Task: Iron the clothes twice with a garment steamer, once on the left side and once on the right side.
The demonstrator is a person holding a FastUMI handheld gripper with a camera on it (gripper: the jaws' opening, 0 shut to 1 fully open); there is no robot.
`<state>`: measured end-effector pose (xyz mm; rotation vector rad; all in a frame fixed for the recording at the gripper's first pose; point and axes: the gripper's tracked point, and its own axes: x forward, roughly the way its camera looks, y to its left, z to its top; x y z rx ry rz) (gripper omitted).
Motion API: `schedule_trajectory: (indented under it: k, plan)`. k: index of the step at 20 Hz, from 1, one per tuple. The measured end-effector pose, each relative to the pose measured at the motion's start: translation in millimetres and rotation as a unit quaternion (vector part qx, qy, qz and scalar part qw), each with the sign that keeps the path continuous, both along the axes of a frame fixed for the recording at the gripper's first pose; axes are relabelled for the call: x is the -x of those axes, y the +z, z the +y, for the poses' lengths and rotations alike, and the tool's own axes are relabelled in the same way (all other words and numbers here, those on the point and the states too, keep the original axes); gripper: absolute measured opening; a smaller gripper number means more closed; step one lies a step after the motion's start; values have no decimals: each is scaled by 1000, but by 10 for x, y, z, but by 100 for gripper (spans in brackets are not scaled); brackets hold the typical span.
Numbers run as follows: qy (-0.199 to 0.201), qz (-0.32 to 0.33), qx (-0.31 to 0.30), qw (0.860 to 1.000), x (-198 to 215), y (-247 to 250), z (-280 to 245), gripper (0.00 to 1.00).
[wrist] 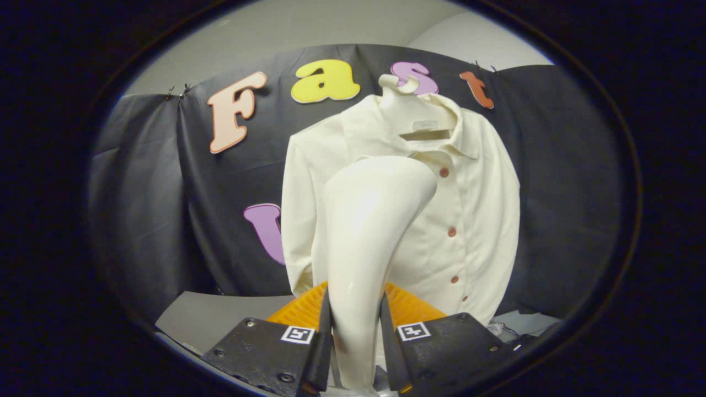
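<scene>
Tongs (356,336) clamped on handle of cream garment steamer (369,231), both fingers pressing its sides; steamer held upright, head raised before cream button shirt (474,220) on hanger (408,91); orange ribbed object (411,309) on desk (215,320) behind; steamer in hand, neither pass evidently begun; left and right sides probably both remaining.

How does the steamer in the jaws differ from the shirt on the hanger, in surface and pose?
The garment steamer is smooth, glossy and rigid; the shirt is matte, soft cloth with reddish buttons. The steamer stands upright between the gripper jaws, both pressing its handle, while the shirt hangs from a hanger against the booth wall, beyond the steamer. The steamer head tilts toward the shirt's collar; the shirt hangs straight. Both are cream-white.
</scene>
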<state>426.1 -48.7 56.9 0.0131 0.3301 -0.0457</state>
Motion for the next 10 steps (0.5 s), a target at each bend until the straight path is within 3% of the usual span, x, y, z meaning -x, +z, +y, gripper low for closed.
schedule_trajectory:
  k: [2,10]
  plan:
    - [-13,15,0,1000,-86,-215,-63,40]
    - [20,59,3,998,-116,-769,8,41]
